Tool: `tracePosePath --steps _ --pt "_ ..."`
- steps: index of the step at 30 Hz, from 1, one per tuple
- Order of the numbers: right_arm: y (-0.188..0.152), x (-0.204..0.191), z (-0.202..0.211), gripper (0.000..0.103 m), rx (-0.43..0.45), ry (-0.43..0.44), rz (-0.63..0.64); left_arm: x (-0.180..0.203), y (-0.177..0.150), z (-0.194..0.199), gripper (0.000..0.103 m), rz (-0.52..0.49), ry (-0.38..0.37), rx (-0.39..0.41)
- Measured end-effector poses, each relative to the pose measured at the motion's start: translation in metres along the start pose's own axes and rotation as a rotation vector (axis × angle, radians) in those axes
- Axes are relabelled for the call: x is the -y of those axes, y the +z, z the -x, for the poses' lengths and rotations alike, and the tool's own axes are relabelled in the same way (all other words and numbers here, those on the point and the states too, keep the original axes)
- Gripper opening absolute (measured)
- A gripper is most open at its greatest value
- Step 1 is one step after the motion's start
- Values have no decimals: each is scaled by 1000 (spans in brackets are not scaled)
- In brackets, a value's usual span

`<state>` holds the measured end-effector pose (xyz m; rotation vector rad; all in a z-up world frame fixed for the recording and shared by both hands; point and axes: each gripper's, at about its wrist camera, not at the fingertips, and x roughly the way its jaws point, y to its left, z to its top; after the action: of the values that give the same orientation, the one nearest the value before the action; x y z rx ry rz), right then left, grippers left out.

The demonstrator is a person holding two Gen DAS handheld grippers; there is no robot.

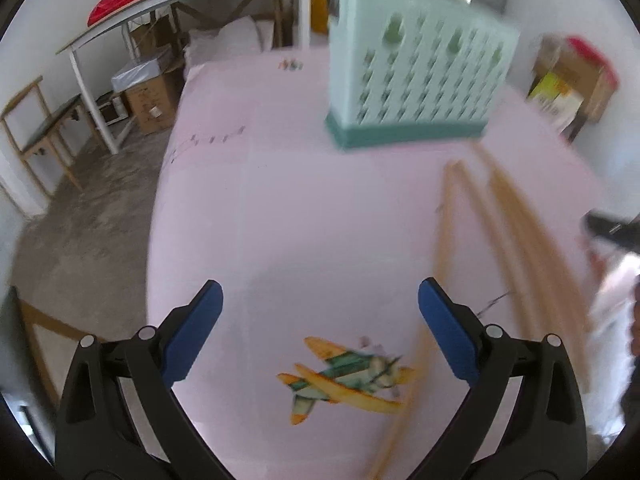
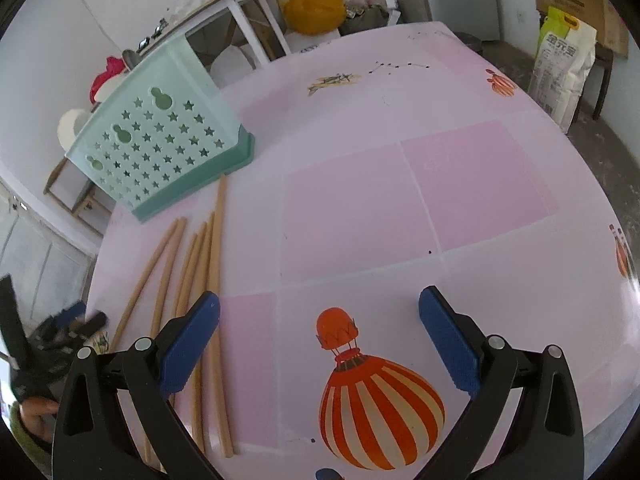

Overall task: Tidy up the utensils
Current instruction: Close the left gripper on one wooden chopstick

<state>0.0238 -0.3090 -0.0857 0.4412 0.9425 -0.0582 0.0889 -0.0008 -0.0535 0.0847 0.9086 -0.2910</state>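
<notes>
A picture of a striped balloon [image 2: 380, 408] on the pink table [image 2: 460, 184] sits right under the right gripper [image 2: 320, 322], and its two blue pads are wide apart with nothing between them. The left gripper [image 1: 320, 312] is the same, wide apart and empty, above a little plane picture [image 1: 344, 380]. The chopsticks [image 2: 200, 280] lie flat on the table in a loose bunch, just left of the right gripper. Their far ends point at the green holder [image 2: 160, 148], and the longest one almost touches its base. The holder stands up and has star holes in its side. No stick can be seen in it, so I think the job is just starting. Next, one gripper should go over to the sticks, close on one near its middle, lift it, tip it upright and drop it in the open top.
</notes>
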Motion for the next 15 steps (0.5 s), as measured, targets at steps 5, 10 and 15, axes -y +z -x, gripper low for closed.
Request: tracePosePath --steps 5,10,15 --pt "0 -4 -2 97 -13 -21 18 13 12 7 68 -14 -132 24" --pt "0 -7 -5 97 -17 -44 43 41 25 -13 46 -94 -198 -24" --pt "-1 -9 -6 97 -14 -60 67 72 42 -35 34 -195 -212 -67"
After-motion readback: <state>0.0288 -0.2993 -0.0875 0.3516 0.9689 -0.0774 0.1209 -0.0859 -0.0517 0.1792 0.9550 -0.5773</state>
